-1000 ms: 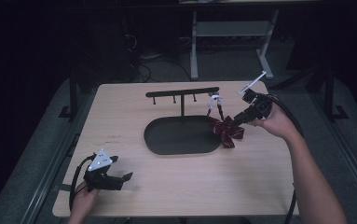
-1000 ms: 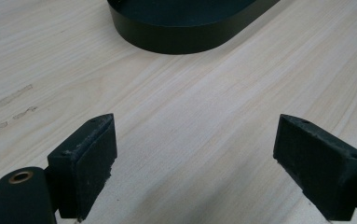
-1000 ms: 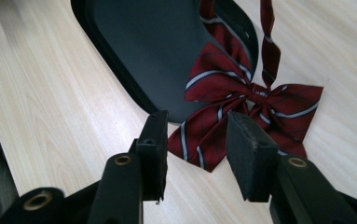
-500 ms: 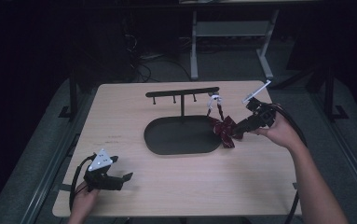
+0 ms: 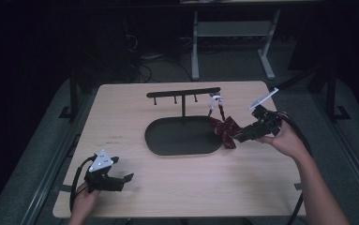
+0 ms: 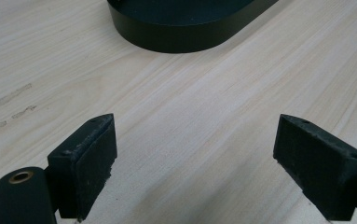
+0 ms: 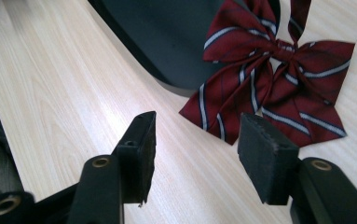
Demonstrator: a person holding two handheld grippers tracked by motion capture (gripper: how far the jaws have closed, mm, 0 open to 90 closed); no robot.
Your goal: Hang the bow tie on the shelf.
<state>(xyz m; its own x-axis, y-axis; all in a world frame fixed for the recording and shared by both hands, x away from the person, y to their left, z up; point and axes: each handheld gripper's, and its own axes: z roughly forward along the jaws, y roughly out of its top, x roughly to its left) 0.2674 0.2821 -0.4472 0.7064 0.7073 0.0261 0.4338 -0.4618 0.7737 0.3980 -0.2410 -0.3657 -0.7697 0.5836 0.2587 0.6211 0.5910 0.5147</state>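
High view: a dark red striped bow tie [image 5: 225, 131] lies at the 3 o'clock edge of a black oval tray [image 5: 182, 137], part on the tray and part on the wooden counter [image 5: 177, 183]. Its strap runs up toward the 3 o'clock end of a black T-shaped stand [image 5: 183, 93] rising from the tray's 12 o'clock side. Right claw [image 5: 237, 137], held in the person's right hand [image 5: 285, 138], sits just beside the bow tie at its 3 o'clock side. Right gripper view: the right claw [image 7: 195, 149] has its jaws apart and empty, the bow tie [image 7: 271, 70] just beyond them at 1 o'clock, overlapping the tray rim [image 7: 167, 84]. Left claw [image 5: 128, 178] rests near the counter's 7 o'clock corner, well apart from the tray. Left gripper view: the left claw [image 6: 195, 158] has its jaws wide apart over bare counter, the tray [image 6: 185, 32] at 12 o'clock.
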